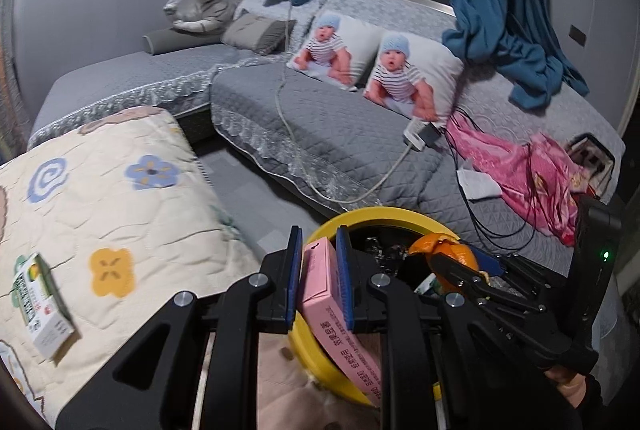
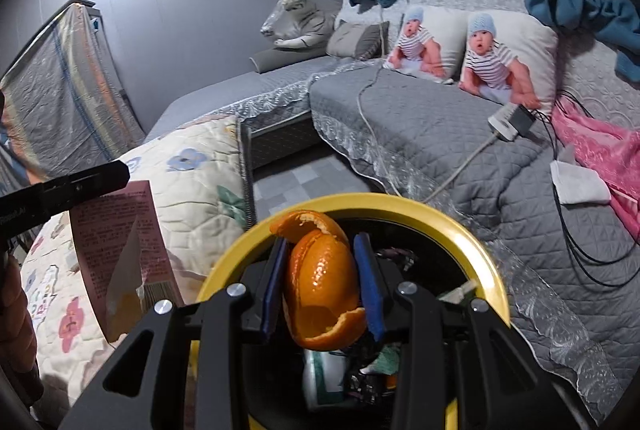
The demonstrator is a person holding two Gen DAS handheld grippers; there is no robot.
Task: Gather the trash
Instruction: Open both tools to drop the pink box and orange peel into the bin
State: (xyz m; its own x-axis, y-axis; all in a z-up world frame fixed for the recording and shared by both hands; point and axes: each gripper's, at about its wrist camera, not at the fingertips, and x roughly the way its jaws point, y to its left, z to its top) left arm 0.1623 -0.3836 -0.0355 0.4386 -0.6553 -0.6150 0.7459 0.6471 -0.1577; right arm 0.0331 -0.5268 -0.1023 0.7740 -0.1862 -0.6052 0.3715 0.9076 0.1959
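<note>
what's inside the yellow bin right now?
Through the yellow bin opening: a white-green wrapper and dark crumpled trash. The orange peel in the right gripper covers the middle; the bottom is hidden.

Black left gripper (image 1: 318,262), blue pads (image 1: 343,262), silver screws.
</note>
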